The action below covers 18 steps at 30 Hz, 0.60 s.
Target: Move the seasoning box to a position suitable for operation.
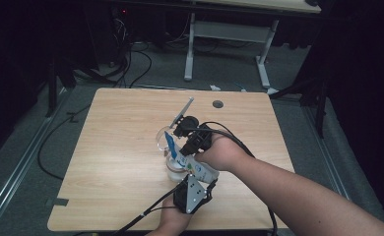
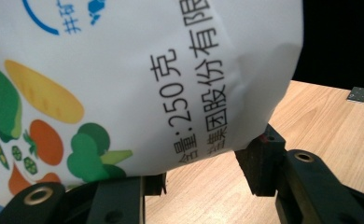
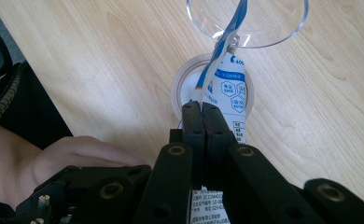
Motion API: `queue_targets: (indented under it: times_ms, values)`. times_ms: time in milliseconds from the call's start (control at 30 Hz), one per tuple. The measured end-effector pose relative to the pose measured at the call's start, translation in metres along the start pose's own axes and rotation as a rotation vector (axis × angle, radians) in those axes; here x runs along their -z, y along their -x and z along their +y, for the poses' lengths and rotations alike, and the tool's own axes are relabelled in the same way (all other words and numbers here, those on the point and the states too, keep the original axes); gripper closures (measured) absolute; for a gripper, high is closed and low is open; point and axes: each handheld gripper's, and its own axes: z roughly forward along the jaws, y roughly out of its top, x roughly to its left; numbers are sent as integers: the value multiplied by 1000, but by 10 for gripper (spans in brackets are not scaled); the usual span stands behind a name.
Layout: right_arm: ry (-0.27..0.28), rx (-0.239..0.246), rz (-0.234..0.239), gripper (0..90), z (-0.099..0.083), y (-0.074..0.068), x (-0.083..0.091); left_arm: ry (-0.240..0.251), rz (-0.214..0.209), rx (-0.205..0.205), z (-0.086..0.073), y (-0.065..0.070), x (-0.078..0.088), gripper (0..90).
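Pinching the printed pouch (image 3: 227, 88) in my closed right hand-held gripper (image 3: 202, 108); my half-open left hand-held gripper (image 2: 203, 177) clasps its bottom, above the desk (image 2: 329, 121).

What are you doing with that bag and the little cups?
A person holds a white bag with vegetable pictures, using a tool in each hand. The left tool grips the bag's fat lower part, and the right tool is pinched shut on a flat edge of it. The bag leans over a small clear container on the wooden table, with a clear bowl just beyond. The top looks torn open, perhaps for pouring, but nothing visibly comes out.
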Motion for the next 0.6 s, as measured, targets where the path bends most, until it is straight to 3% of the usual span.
queue_targets:
  times_ms: [600]
  values:
    - [4,8,-8,899,1,2,1,3,1,3,4,-1,0,577]
